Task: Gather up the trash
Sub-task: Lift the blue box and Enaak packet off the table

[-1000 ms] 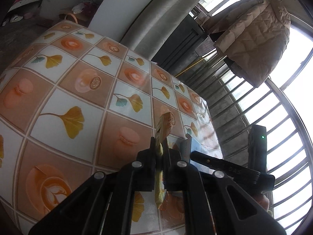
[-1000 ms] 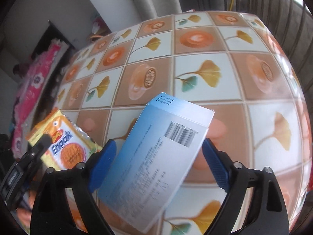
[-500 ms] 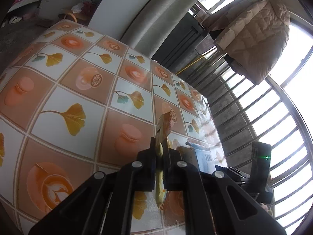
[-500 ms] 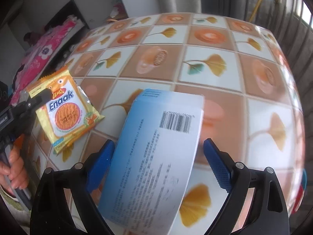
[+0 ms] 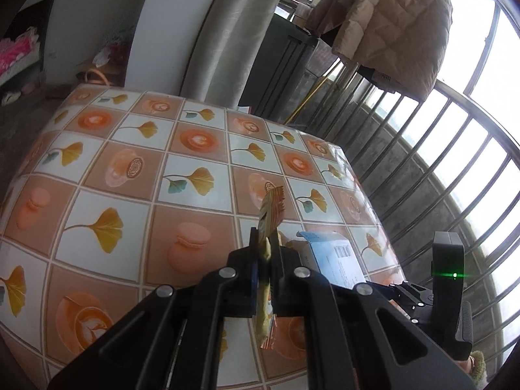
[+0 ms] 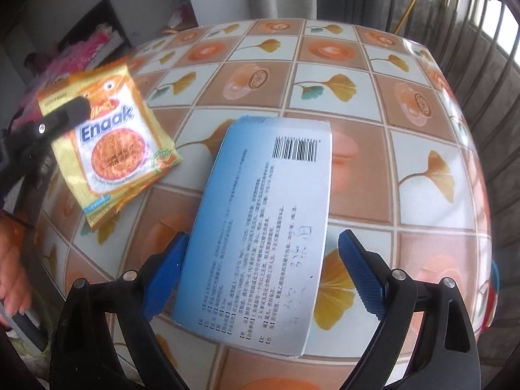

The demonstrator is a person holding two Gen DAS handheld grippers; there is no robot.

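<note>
2 items are up: left gripper [image 5: 265, 243] pinches the snack packet [image 6: 110, 136]; right gripper [image 6: 263, 276] straddles the blue box [image 6: 263, 227], grip unclear; carry both level.

One yellow snack packet [image 6: 113, 136] out at nine o'clock, and one blue-and-white carton [image 6: 263, 227] dead centre — that makes two bits of trash. Two tools on show: the left tool [image 5: 265, 253] and the right tool [image 6: 263, 279], one apiece. One desk [image 6: 373, 97] under it all. Up at one o'clock, a single beige quilted jacket [image 5: 390, 19] hanging.
</note>
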